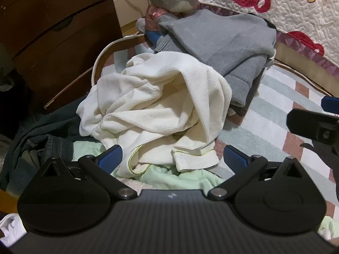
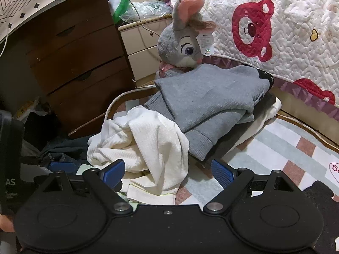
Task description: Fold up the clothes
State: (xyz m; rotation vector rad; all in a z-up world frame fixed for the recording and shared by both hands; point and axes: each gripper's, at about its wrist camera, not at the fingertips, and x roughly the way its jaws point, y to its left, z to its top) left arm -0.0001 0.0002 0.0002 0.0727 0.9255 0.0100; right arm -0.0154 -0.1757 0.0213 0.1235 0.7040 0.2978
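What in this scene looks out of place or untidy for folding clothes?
The white garment lies crumpled in a heap, not spread flat, leaning against the folded grey sweater. A plush rabbit rests its head on the sweater stack. Both tools, left and right, are open and hold nothing.

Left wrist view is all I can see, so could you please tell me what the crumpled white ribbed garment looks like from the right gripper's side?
Observer: In the right wrist view the white ribbed garment lies between the open fingers of the right gripper, ungripped.
Operator: Is the grey plush rabbit whole there?
Observer: Yes, the grey plush rabbit shows a raised pink-lined ear and a paper tag.
Operator: Anything atop the folded grey knit sweater?
Observer: Nothing lies on the grey knit sweater; a black patch shows at its far right corner.
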